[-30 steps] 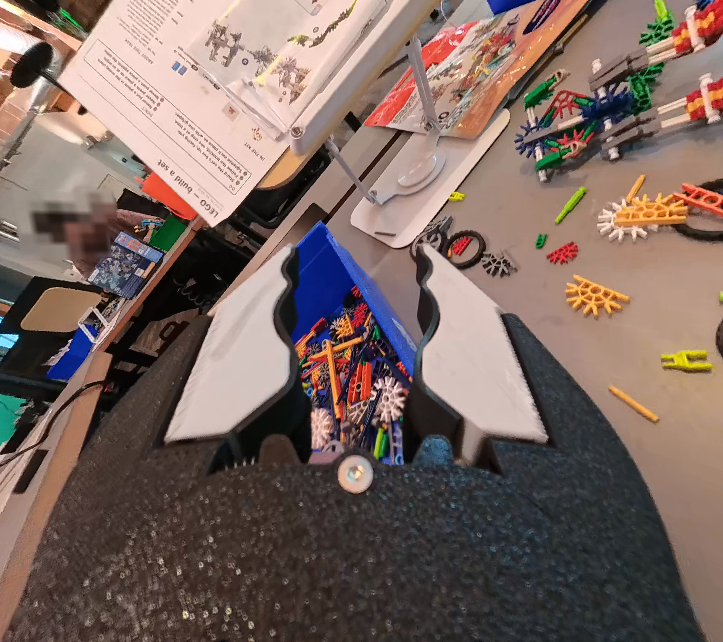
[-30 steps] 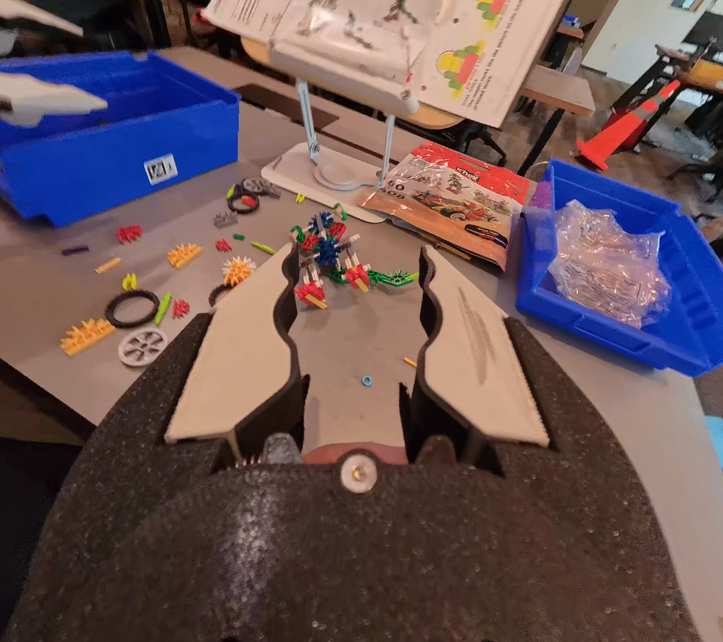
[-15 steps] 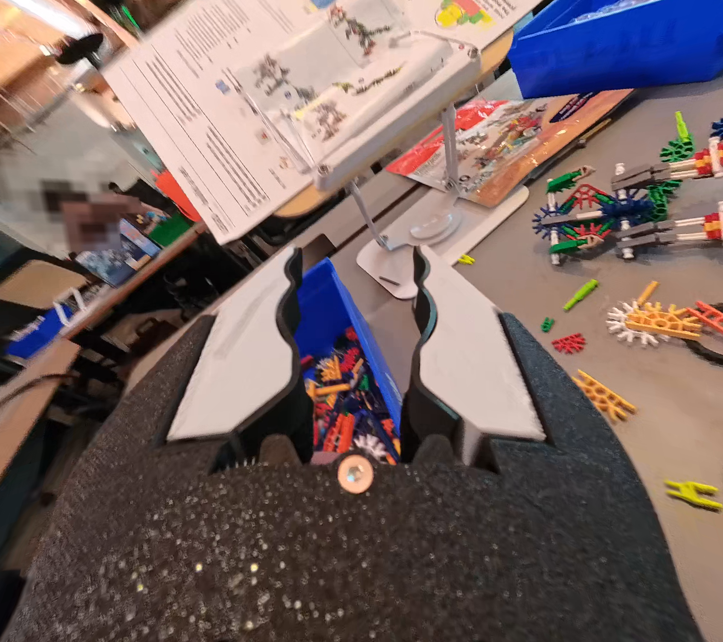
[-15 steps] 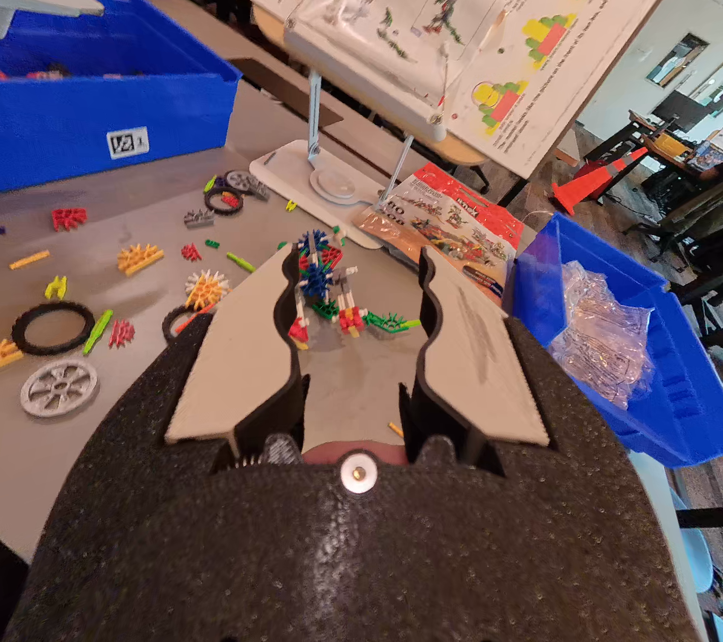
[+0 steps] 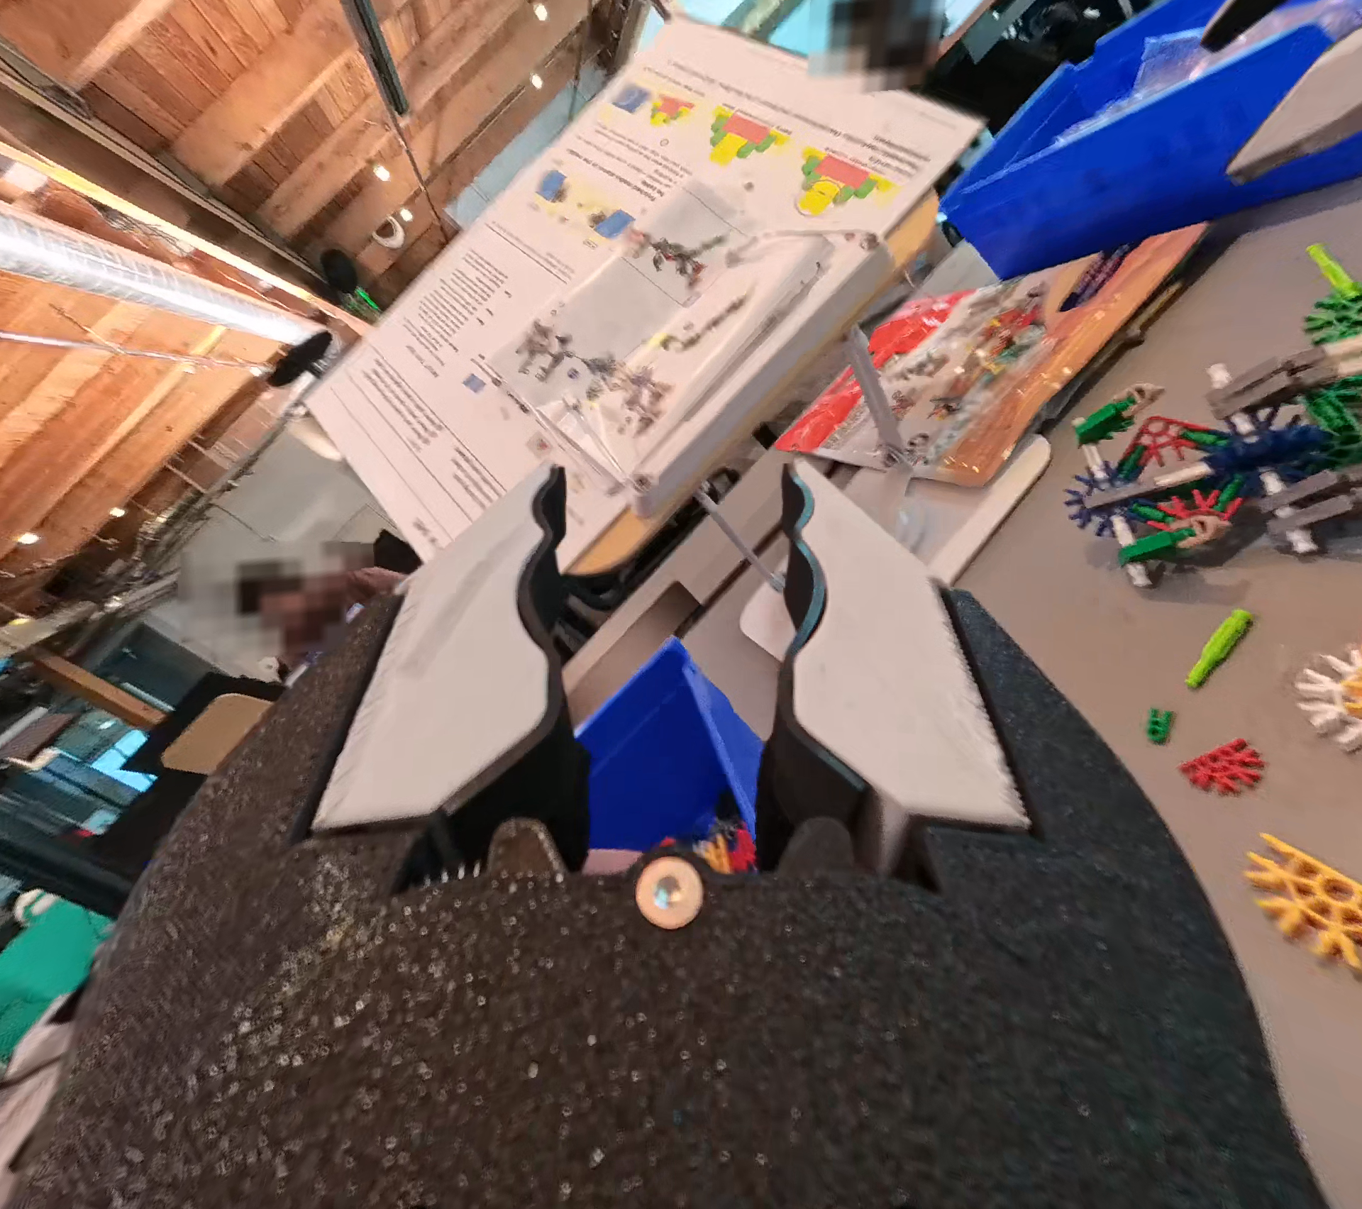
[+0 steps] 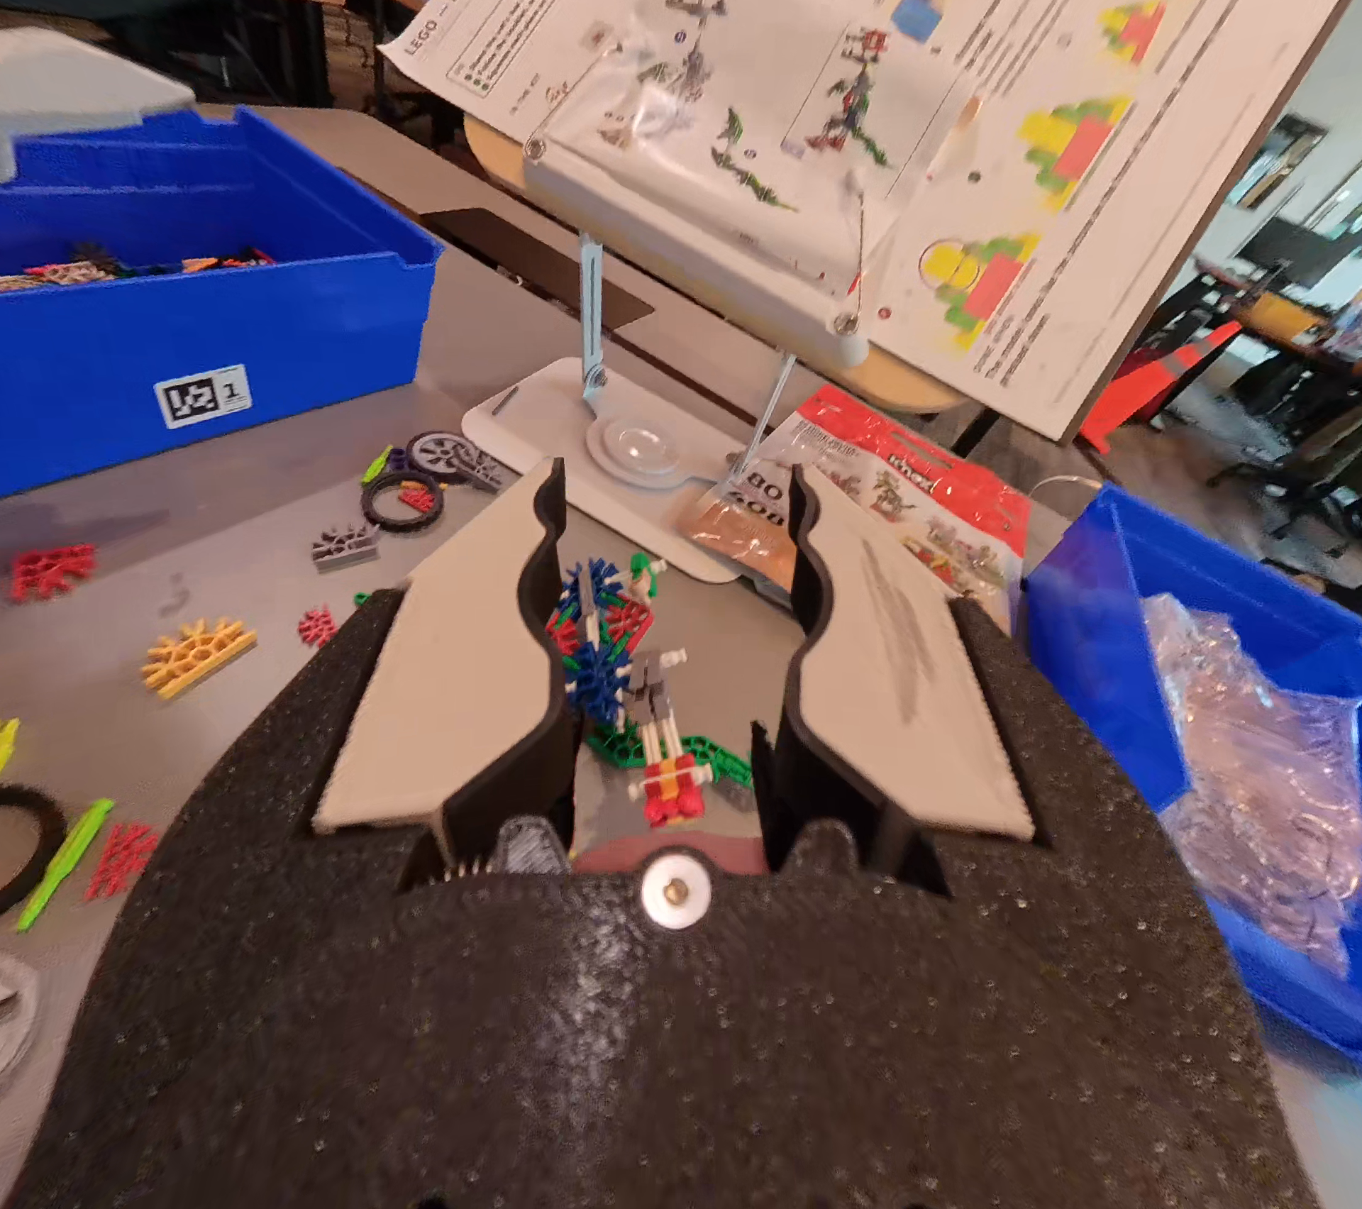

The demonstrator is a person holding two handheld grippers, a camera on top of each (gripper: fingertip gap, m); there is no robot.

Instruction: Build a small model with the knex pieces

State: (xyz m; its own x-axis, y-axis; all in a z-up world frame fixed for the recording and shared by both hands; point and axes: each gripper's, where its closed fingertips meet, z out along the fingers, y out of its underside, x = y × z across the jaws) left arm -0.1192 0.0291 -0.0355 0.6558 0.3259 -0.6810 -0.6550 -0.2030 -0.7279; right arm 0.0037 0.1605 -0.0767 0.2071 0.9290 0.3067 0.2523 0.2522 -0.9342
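Note:
My left gripper (image 5: pixel 671 495) is open and empty, raised above a blue bin of mixed construction-toy pieces (image 5: pixel 663 761) and pointing up toward the instruction sheet on a stand (image 5: pixel 663 289). My right gripper (image 6: pixel 674 495) is open and empty, just above a half-built model of rods and connectors (image 6: pixel 626 680) that lies on the grey table between its fingers. The model also shows in the left wrist view (image 5: pixel 1216 473). The same blue bin shows in the right wrist view (image 6: pixel 221 304).
Loose pieces lie on the table: a yellow connector (image 6: pixel 195 654), red connectors (image 6: pixel 51 569), a black tyre (image 6: pixel 402 499), a green rod (image 5: pixel 1212 646). A red toy bag (image 6: pixel 906 510) lies behind the stand's base (image 6: pixel 589 444). A second blue bin with clear plastic bags (image 6: pixel 1253 768) stands right.
My left gripper has tilted upward, so the parts bin dropped low in its view. My right gripper has moved forward and down over the model. Both stayed open.

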